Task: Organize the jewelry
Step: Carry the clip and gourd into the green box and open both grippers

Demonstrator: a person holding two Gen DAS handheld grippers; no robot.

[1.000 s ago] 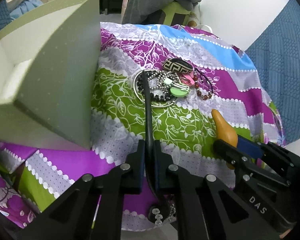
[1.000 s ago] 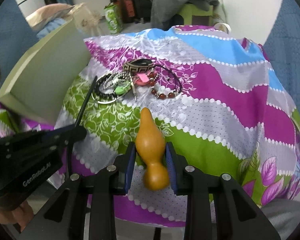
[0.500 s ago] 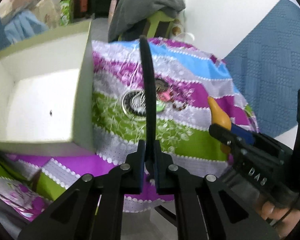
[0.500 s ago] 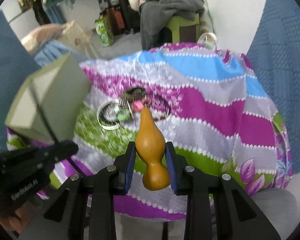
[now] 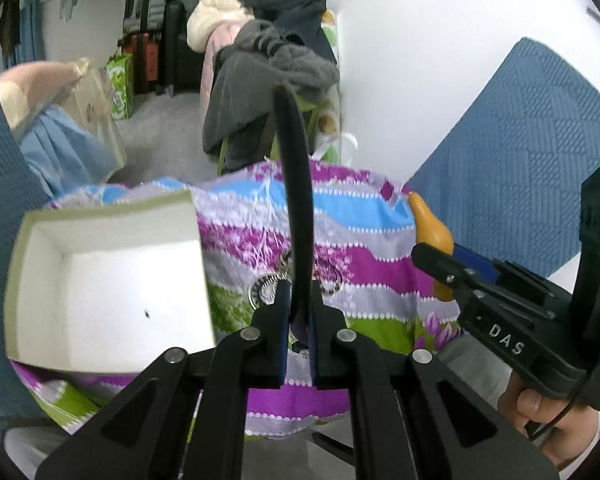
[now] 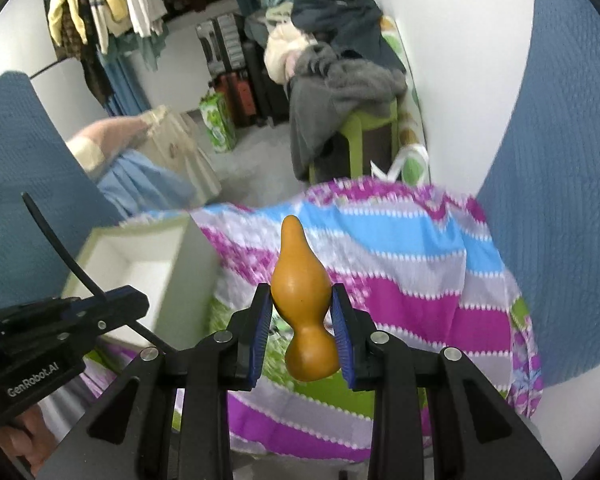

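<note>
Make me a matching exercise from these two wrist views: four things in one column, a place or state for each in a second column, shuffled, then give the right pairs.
Things
1. orange gourd
2. black strap
3. open box
4. jewelry pile

Places or states
A. lying on the patterned cloth, beside the box
B. pinched in the left claw
C. white inside, nothing visible in it
D. clamped in the right claw

Pairs: 1-D, 2-B, 3-C, 4-A
</note>
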